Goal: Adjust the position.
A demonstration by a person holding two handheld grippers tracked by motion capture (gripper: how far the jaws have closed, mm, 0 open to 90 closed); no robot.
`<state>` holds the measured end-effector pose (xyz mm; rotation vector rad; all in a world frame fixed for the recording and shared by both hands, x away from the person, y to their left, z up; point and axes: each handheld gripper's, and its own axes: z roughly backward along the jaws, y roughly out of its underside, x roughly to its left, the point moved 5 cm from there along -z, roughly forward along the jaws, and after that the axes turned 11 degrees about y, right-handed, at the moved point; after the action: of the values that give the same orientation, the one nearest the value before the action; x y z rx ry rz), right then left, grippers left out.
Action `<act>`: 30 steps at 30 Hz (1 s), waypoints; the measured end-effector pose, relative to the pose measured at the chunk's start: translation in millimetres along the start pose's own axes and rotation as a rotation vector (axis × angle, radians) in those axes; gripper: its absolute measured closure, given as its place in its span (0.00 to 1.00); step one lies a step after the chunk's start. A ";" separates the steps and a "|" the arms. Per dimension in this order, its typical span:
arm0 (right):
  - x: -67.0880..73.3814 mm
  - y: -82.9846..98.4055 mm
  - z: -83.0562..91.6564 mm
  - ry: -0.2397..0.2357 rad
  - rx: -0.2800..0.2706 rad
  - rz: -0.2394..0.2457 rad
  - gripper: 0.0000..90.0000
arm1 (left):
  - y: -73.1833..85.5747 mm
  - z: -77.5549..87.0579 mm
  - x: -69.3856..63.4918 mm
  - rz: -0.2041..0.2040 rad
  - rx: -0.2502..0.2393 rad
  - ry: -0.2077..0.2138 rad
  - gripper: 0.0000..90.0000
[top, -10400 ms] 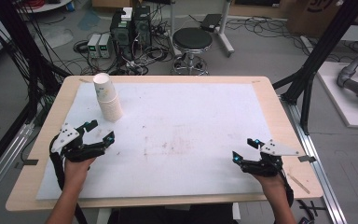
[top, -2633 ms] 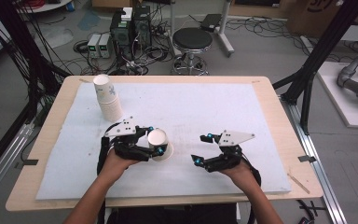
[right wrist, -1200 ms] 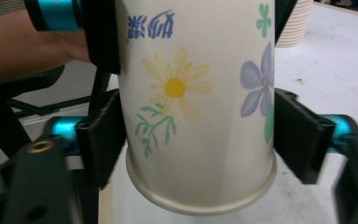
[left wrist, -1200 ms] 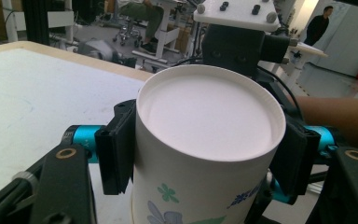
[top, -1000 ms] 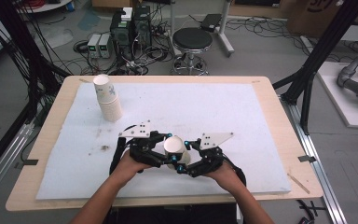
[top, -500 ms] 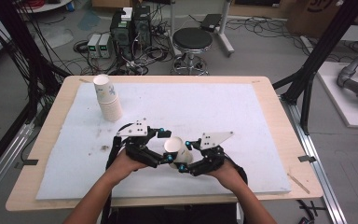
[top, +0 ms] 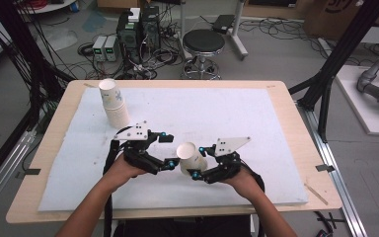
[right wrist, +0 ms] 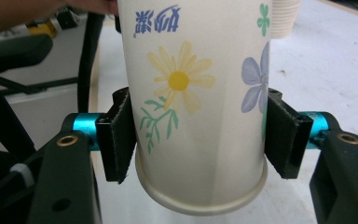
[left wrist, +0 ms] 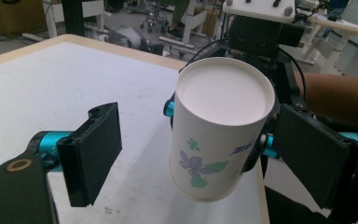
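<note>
So this looks like a cup handoff, caught right at the switch. Going left to right in the high view: a stack of white paper cups with flower prints [top: 114,102] stands in the upper left of the white foam mat [top: 256,128], well away from the action. Lower down, left of centre, the left gripper [top: 170,150] has its jaws spread wide. In the left gripper view, its black pads [left wrist: 93,149] stand off on either side of the cup without touching it.

Just right of that, near the middle of the frame, sits the single white paper cup with a flower print [top: 191,157]. It's tilted on its side, lifted off the mat, with its mouth toward the left gripper. The right gripper [top: 197,161] is clamped on it. In the right gripper view, both pads [right wrist: 117,140] press into the cup wall near the rolled rim, so the grip looks solid.

My read: the transfer is done and the right hand owns the cup now. Next the left gripper needs to back off cleanly without clipping the cup. Then the right can carry it wherever it's going and set it upright. Squeezing paper too hard would dent it.
</note>
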<state>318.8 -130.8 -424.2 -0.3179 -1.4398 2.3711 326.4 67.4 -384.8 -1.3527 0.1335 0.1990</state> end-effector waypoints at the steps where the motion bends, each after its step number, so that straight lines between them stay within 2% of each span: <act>1: 0.4 0.3 0.0 -0.003 0.006 0.001 0.40 | 0.4 0.2 -0.5 -0.002 0.012 0.001 0.17; 4: 0.7 -0.4 -0.4 0.002 0.030 0.021 0.40 | 0.5 1.6 -1.1 -0.003 0.033 0.011 0.17; 12: -1.2 -15.3 3.0 0.031 0.114 0.125 0.39 | -1.9 0.6 -3.5 -0.008 0.082 0.035 0.17; 16: -0.6 -17.7 2.1 0.039 0.188 0.188 0.39 | -3.5 -1.8 -3.0 -0.010 0.114 0.037 0.18; 21: 1.8 -20.5 0.2 0.030 0.231 0.227 0.39 | -4.7 -7.8 -3.2 -0.014 0.149 0.051 0.18; 27: 6.7 -23.8 -3.7 0.040 0.324 0.304 0.39 | -2.0 -16.1 -3.1 -0.026 0.205 0.060 0.18; 30: 8.5 -25.9 -5.0 0.039 0.356 0.321 0.38 | -0.2 -19.0 -2.9 -0.028 0.227 0.065 0.18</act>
<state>317.4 -112.3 -403.6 -0.5285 -0.9795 2.7975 324.0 48.7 -388.0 -1.1347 0.1861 0.1122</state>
